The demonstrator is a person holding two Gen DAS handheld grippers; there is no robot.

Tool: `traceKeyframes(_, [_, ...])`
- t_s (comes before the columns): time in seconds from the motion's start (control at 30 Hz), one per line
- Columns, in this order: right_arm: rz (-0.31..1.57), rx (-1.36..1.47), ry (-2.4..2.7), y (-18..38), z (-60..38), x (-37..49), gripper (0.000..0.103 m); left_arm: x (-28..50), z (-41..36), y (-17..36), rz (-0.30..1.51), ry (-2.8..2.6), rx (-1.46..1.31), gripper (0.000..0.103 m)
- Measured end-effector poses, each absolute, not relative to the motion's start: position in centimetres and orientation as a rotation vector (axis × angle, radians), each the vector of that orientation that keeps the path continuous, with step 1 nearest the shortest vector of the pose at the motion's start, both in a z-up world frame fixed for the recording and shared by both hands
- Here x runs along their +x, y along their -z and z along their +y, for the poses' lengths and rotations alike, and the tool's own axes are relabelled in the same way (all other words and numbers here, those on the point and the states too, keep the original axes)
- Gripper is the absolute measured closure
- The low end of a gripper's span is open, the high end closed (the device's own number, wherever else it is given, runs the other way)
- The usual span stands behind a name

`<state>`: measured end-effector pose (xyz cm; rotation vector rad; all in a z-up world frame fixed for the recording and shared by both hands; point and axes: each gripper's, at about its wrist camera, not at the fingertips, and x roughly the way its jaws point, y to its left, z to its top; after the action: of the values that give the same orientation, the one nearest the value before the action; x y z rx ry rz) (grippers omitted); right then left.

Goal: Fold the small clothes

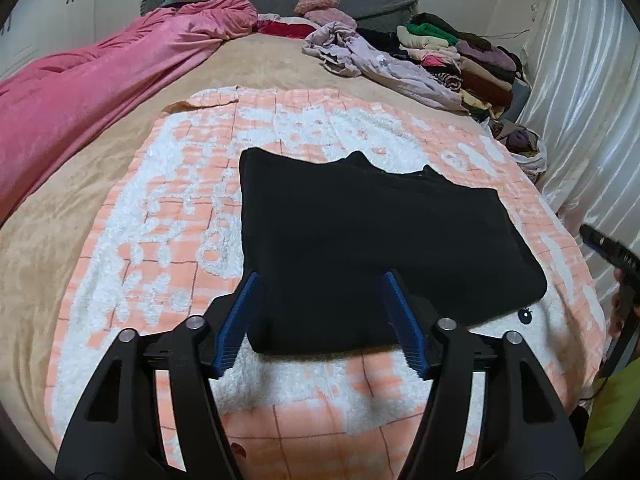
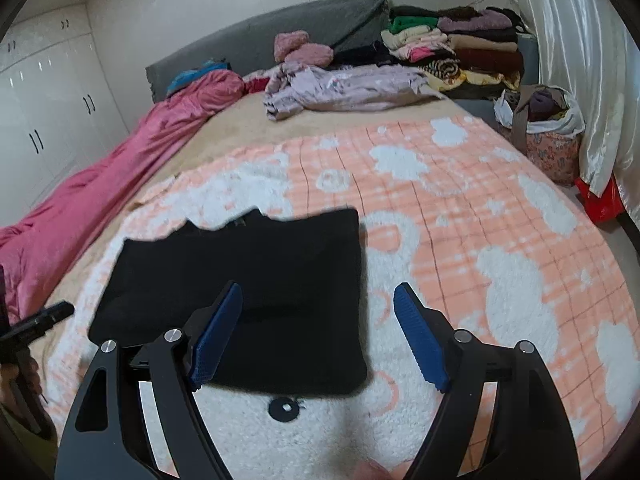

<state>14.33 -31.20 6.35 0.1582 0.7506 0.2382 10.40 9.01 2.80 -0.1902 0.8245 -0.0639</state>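
A black garment (image 1: 372,240) lies flat and folded on an orange-and-white fleece blanket (image 1: 168,200) on the bed. It also shows in the right wrist view (image 2: 256,288). My left gripper (image 1: 320,280) is open and empty, hovering over the garment's near left edge. My right gripper (image 2: 318,292) is open and empty above the garment's near right corner; part of it shows at the right edge of the left wrist view (image 1: 612,252). The blanket also shows in the right wrist view (image 2: 480,208).
A pink duvet (image 1: 80,92) lies along the bed's left side. A crumpled lilac garment (image 2: 340,88) and a stack of folded clothes (image 2: 460,48) sit near the grey headboard (image 2: 280,28). A bag of clothes (image 2: 548,128) stands by the white curtain (image 2: 580,60).
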Motion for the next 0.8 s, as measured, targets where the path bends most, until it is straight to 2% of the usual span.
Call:
traceKeyframes(0.17, [0.678,0.180,-0.309,-10.1,-29.8,14.9,0.024,11.4,10.0,-3.5,0.820,0.045,-0.182,0.033])
traceKeyframes(0.33, [0.673,0.088,-0.435,-10.8,-24.0,15.9,0.024,15.0,13.2,-2.6,0.874,0.024,-0.283,0.032])
traceKeyframes(0.8, [0.808,-0.290,-0.770,-0.7,-6.3,13.8,0.024,23.0,16.8,2.6,1.010,0.057,-0.446,0.032])
